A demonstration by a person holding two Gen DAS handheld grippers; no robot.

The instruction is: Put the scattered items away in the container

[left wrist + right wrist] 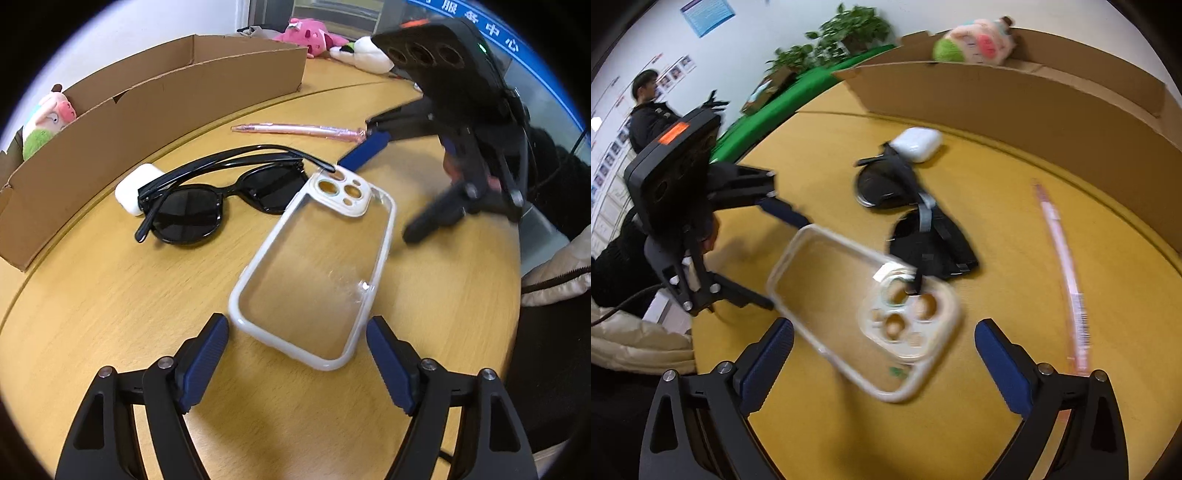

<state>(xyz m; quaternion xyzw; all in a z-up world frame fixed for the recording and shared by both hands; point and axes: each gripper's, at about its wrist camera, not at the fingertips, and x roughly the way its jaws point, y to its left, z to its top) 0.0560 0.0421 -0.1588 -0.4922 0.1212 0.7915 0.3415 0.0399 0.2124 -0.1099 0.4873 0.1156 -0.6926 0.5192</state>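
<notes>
Right wrist view is motion-blurred: pink pen [1067, 273] smears to a streak and the sunglasses [916, 218] read as a dark blob; left wrist view is sharp. Plush toy [46, 123] sits inside the cardboard box [147, 110], mostly hidden by the box wall, only head and green body showing. White earbuds case [135, 188] is partly covered by the sunglasses' folded glossy black arms, touching them. Clear phone case [314, 266], white rim, transparent back, camera cutouts, lies flat on the wood-grain tabletop [110, 314], one sunglasses arm tip resting over its camera corner. Left tool [297, 354] released, ribbed blue pads either side of the case's near end, not touching it. Right tool [884, 363] also released, straddling the case's camera end; contact unclear through blur. Pen lies near the box, apart from the rest.
</notes>
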